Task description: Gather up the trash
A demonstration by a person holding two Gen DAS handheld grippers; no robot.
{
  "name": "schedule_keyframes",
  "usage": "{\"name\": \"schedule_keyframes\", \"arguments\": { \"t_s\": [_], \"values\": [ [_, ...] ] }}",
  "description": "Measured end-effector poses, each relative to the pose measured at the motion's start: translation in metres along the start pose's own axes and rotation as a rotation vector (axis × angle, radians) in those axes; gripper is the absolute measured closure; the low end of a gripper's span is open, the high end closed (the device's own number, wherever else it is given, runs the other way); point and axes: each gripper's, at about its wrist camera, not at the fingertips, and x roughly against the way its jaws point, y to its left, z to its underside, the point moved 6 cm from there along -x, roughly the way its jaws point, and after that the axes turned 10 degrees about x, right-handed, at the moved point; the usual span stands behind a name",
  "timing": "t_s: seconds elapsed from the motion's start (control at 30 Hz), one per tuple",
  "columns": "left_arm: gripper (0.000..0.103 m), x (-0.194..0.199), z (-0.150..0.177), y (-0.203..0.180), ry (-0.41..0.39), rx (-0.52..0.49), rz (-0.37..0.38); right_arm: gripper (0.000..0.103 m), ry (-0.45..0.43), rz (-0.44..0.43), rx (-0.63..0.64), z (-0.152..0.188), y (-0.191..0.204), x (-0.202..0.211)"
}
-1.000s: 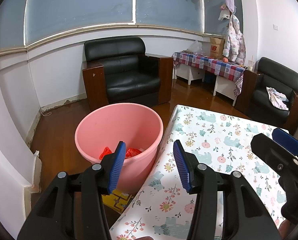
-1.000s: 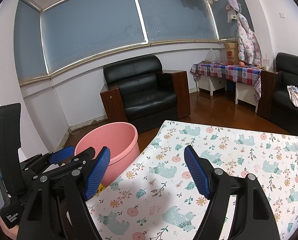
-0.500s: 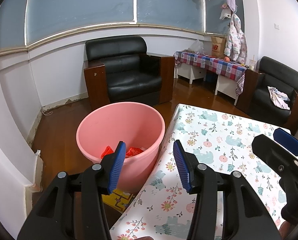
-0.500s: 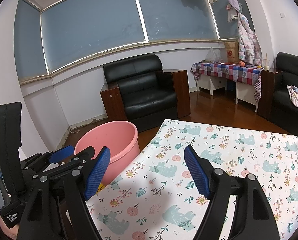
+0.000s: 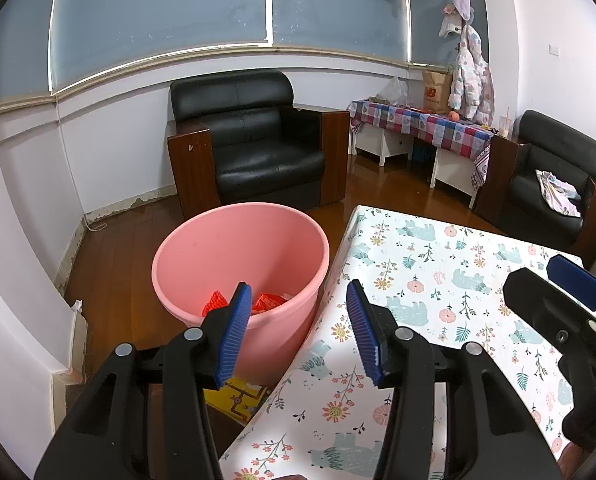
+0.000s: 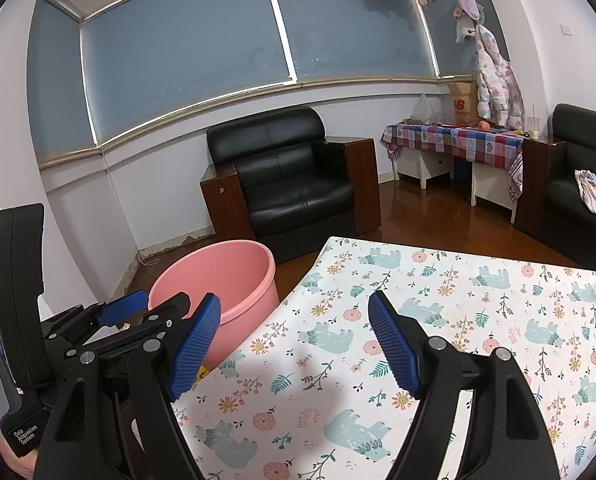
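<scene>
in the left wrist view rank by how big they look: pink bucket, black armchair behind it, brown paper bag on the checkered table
1. black armchair and pink bucket: look alike; the bucket is nearer.
2. brown paper bag: smallest, also farthest.

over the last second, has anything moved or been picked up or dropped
Almost nothing. In the left wrist view the pink bucket and the room slide slightly right and down, so the left gripper has drifted a little. Both the left and right gripper stay open and empty. The red wrappers remain in the bucket, beside the floral tablecloth.
</scene>
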Motion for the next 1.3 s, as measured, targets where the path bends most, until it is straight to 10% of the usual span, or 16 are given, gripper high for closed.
{"name": "schedule_keyframes", "arguments": {
  "t_s": [1.3],
  "values": [
    [0.053, 0.0012, 0.0027, 0.0010, -0.006, -0.006, -0.013, 0.028, 0.009, -0.003, -0.001, 0.0074, 0.0013, -0.0069]
  ]
}}
